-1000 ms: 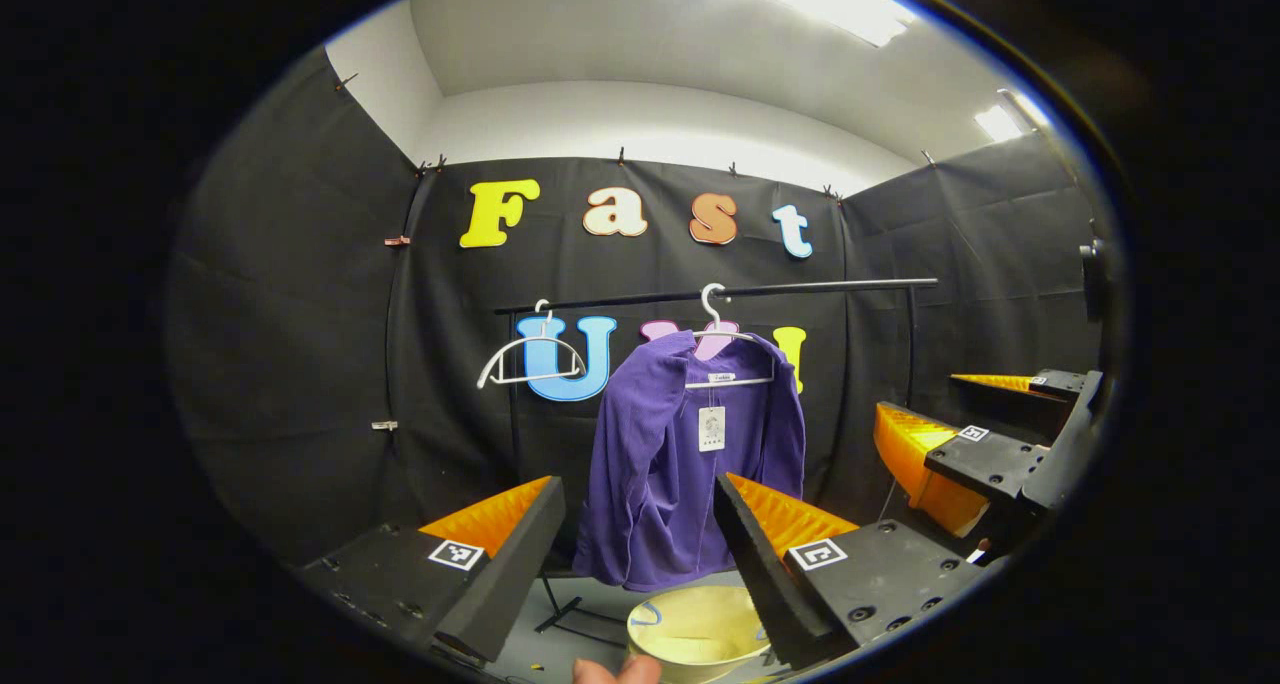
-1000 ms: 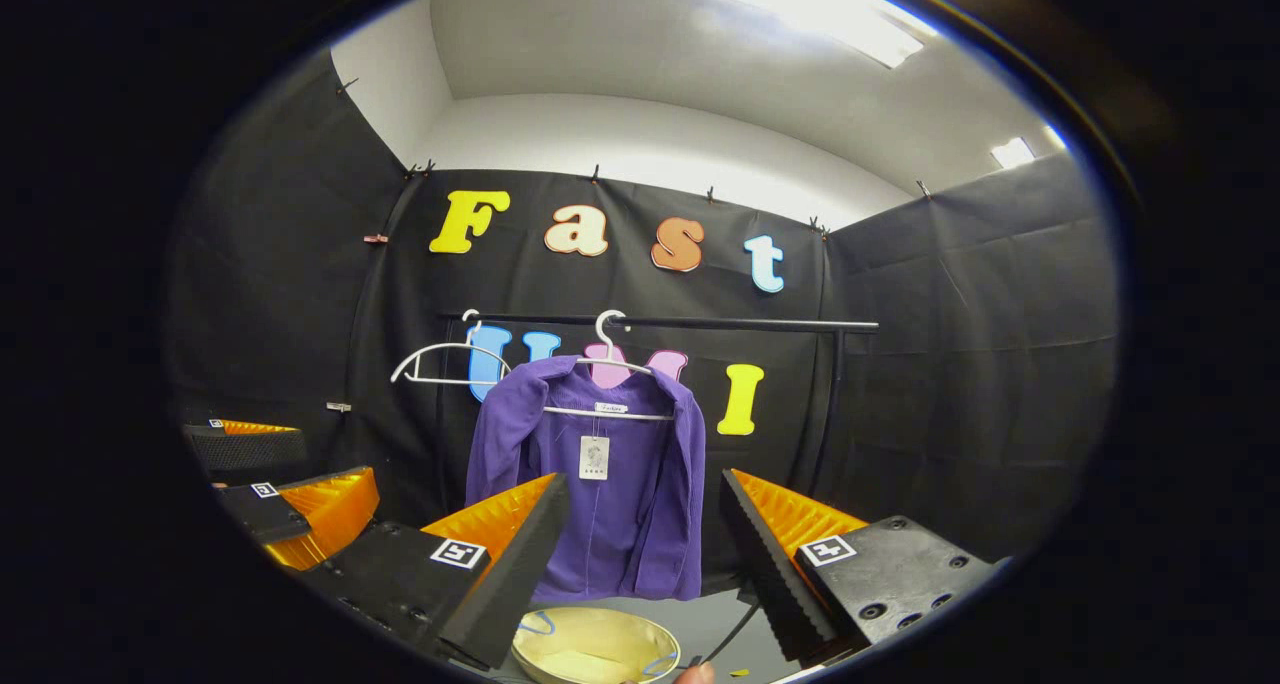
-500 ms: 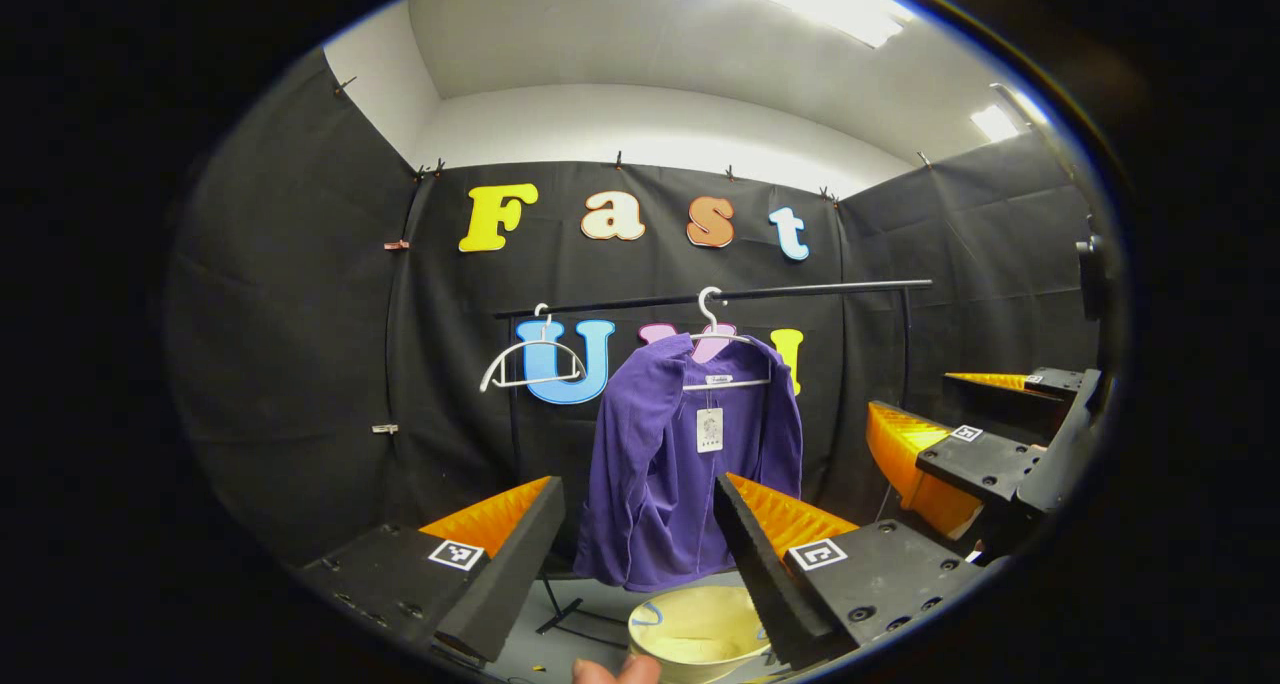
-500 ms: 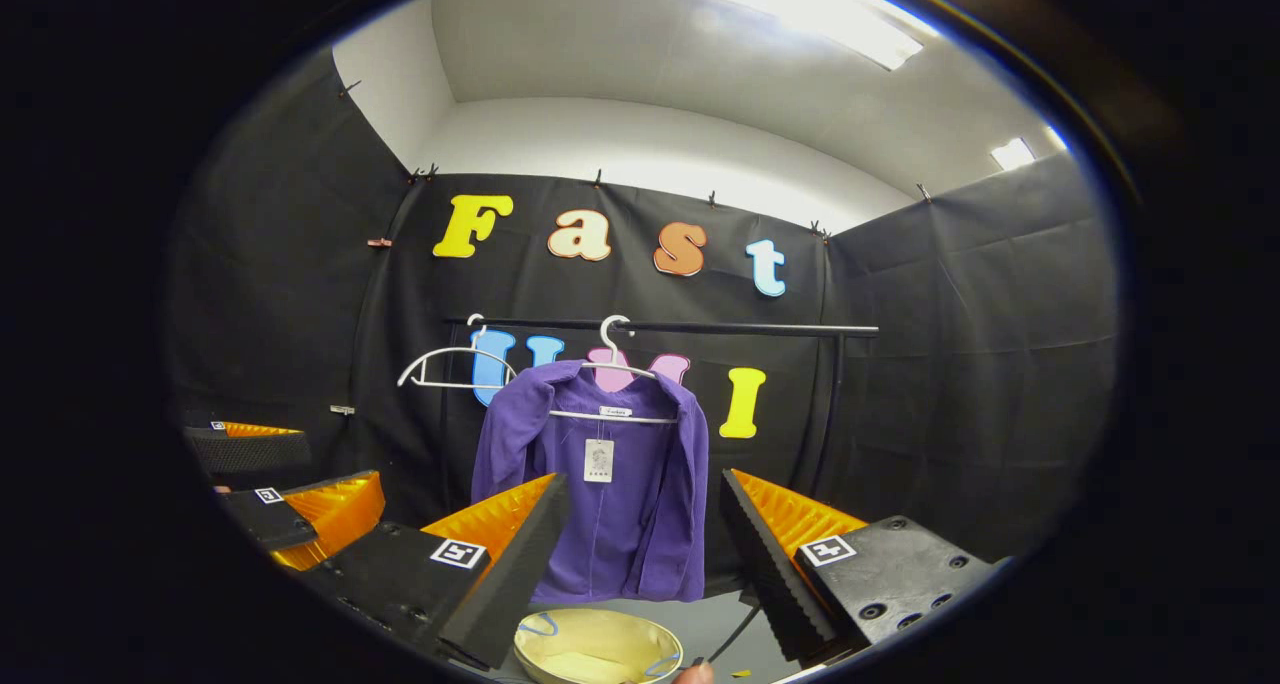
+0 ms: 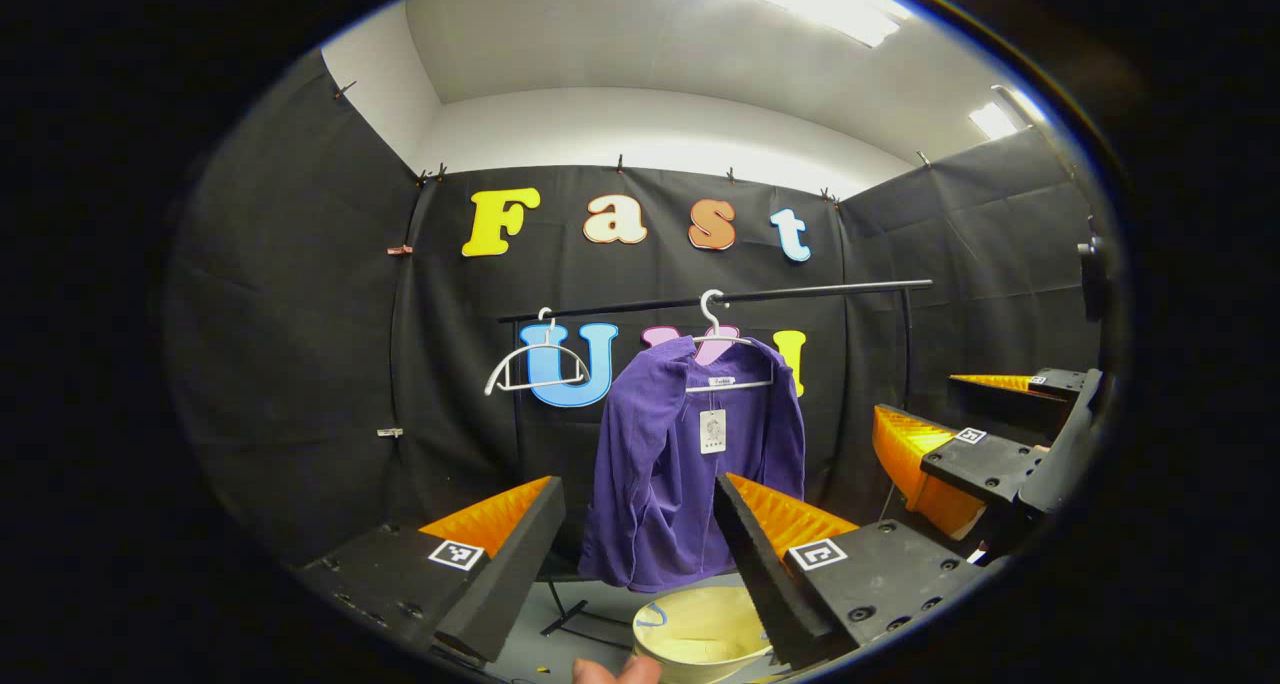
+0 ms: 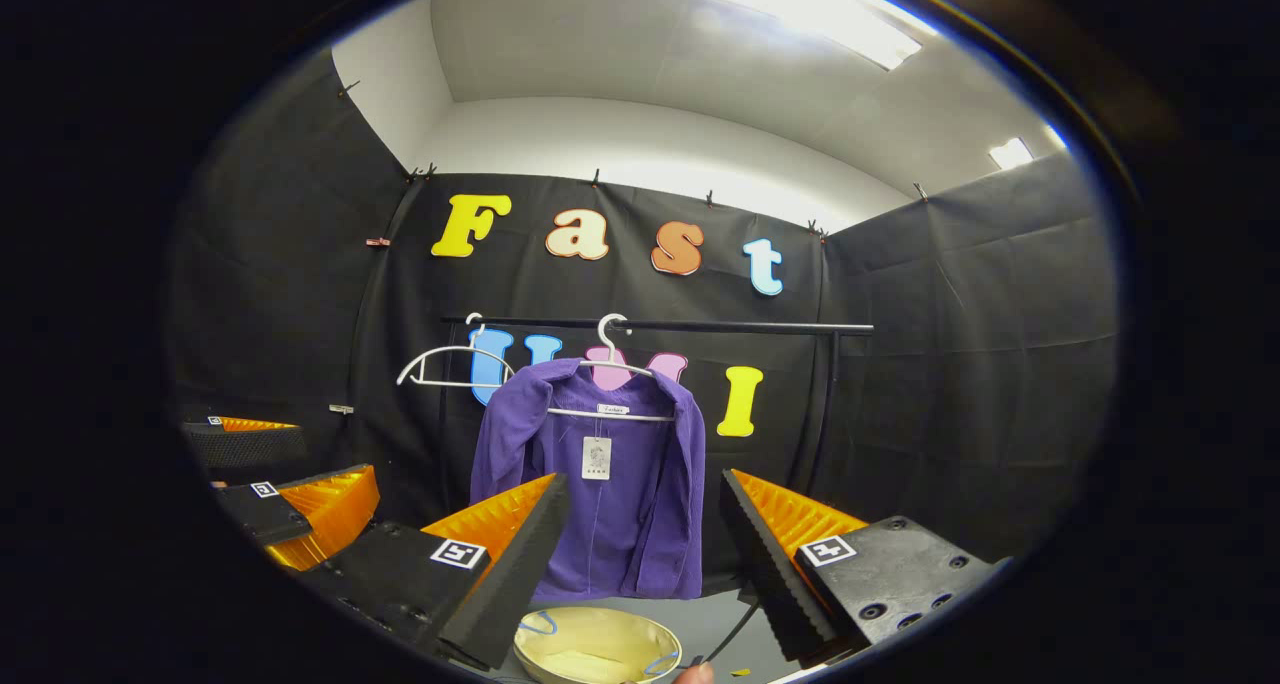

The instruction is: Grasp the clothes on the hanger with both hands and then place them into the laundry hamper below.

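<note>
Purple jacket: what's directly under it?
Under the purple jacket sits the pale hamper, open-topped, on the grey floor. Its lower part is out of view.

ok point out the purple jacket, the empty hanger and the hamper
purple jacket (image 6: 620,524), right gripper view, front panel
empty hanger (image 6: 445,364), right gripper view, shoulder arm
hamper (image 5: 690,629), left gripper view, inner wall

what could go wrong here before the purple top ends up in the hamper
Pulling the purple top could drag its white hanger off the rail, since the hanger sits inside the shoulders. The hamper sits low beneath the hem, so a loose drop may miss it. Both the left tool and the right tool are open and well short of the fabric.
</note>
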{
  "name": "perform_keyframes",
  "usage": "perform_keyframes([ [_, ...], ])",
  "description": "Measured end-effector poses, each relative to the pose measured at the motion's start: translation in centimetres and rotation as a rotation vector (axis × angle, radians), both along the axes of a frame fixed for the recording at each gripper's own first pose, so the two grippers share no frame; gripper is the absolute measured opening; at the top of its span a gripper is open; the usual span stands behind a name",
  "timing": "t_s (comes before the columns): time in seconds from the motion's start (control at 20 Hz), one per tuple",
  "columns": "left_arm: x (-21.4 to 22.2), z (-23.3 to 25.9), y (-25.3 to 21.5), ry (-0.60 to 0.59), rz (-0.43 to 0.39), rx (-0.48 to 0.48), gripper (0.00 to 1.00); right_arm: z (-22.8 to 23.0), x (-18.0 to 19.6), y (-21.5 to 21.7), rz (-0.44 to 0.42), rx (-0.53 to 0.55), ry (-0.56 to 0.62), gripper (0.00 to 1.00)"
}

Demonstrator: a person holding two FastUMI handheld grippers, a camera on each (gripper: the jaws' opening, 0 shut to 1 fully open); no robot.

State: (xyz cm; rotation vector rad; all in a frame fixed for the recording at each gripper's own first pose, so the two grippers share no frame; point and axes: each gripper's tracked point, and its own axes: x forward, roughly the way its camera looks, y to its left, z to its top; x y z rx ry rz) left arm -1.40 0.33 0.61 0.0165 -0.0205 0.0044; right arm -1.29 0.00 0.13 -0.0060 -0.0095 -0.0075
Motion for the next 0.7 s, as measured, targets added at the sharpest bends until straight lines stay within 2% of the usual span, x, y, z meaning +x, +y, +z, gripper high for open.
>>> perform_keyframes([
  [0.15, 0.1, -0.2, 0.2, -0.001, 0.015, -0.004, 0.94, -0.3, -0.2, 0.5, 0.009, -0.013, 0.006, 0.98],
  [0.35, 1.1, -0.5, -1.3, 0.012, -0.036, -0.035, 0.95, -0.1, 0.2, -0.2, 0.016, -0.065, -0.005, 0.97],
  [0.45, 2.7, 0.1, -1.4, -0.006, -0.043, -0.052, 0.95, 0.6, 1.7, -1.3, -0.001, -0.074, -0.020, 0.97],
  [0.7, 9.5, 0.5, -2.9, -0.007, -0.048, -0.043, 0.95, 0.5, 8.6, -4.4, -0.043, -0.010, -0.032, 0.97],
])
